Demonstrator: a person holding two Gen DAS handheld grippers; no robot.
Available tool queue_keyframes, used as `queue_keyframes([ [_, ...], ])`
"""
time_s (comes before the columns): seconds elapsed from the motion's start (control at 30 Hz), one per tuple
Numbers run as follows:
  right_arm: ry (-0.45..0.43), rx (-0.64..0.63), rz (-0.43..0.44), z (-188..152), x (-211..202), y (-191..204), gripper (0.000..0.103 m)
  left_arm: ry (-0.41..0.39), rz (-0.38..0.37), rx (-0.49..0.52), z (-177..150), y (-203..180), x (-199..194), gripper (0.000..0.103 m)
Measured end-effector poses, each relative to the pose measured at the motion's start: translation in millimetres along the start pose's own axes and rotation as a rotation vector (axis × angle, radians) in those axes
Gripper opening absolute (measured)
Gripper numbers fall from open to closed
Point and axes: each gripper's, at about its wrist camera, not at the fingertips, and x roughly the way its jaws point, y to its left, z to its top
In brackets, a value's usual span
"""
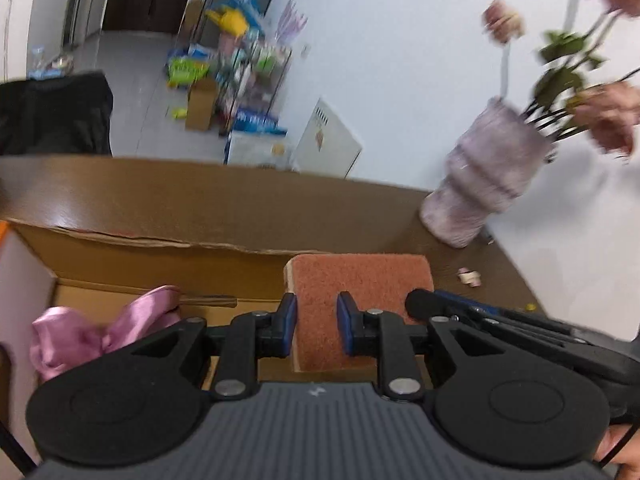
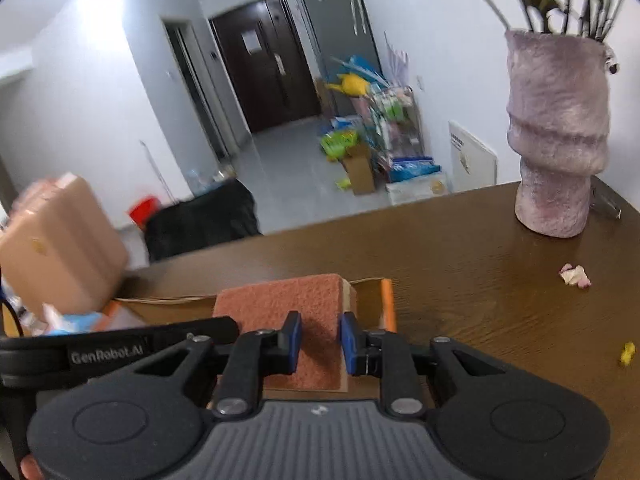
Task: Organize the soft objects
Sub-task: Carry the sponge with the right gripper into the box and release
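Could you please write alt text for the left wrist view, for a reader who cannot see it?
The left gripper grips a pink sponge above an open cardboard box that holds a pink satin bow. The box sits on a brown table, where a purple vase of flowers stands to the right; the right gripper reaches in beside the sponge.

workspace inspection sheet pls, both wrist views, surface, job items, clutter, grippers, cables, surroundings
surface: dark brown wood-grain table, glossy.
job's things: reddish scouring sponge held over an open cardboard box; pink satin bow inside the box.
clutter: fuzzy lilac vase with artificial flowers; pink petal scrap; yellow scrap.
grippers: left gripper and right gripper both have their pads on the same sponge.
cables: thin black cord at the left view's lower right edge.
surroundings: white walls, dark door, cluttered cart, black bag, taped carton.
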Motion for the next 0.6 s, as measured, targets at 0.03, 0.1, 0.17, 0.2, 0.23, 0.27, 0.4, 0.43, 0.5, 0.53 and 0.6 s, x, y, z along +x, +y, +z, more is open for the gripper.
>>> queue_keyframes([
  [0.03,0.012,-0.028,-0.017,-1.0,9.0,1.1,0.021,0.015,0.009,-0.016,-0.5,5.0,9.5,0.022],
  [0.1,0.036,-0.095,-0.071,-4.4,25.3,7.5,0.021,0.055,0.031,-0.019,-3.9,11.2,23.1,0.022],
  [0.17,0.034,-0.146,-0.125,-8.5,30.9,15.6,0.022,0.056,0.045,0.003,-9.0,10.1,23.3,0.022],
  [0.2,0.025,-0.169,-0.144,-9.4,29.9,20.5,0.022,0.046,0.043,0.018,-11.7,9.7,17.9,0.023],
  [0.23,0.012,-0.197,-0.166,-9.1,28.0,25.3,0.022,0.037,0.048,0.036,-11.0,7.7,13.5,0.024],
  [0.27,0.000,-0.213,-0.178,-9.1,22.7,28.6,0.022,0.025,0.060,0.051,-10.8,5.1,6.8,0.024],
  [0.4,-0.043,-0.242,-0.186,-0.5,-11.5,41.3,0.022,-0.027,0.144,0.105,-4.3,2.1,-39.2,0.026],
  [0.43,-0.057,-0.248,-0.185,4.1,-25.3,43.9,0.022,-0.042,0.171,0.121,-1.1,1.5,-51.8,0.027],
  [0.5,-0.087,-0.255,-0.191,9.3,-52.5,47.5,0.027,-0.097,0.230,0.164,0.1,0.1,-87.5,0.033],
  [0.53,-0.102,-0.259,-0.191,10.2,-69.3,48.5,0.034,-0.123,0.258,0.179,-1.0,-1.7,-102.4,0.041],
  [0.6,-0.129,-0.270,-0.189,8.8,-101.9,52.0,0.040,-0.187,0.316,0.216,-8.4,-0.8,-140.7,0.049],
])
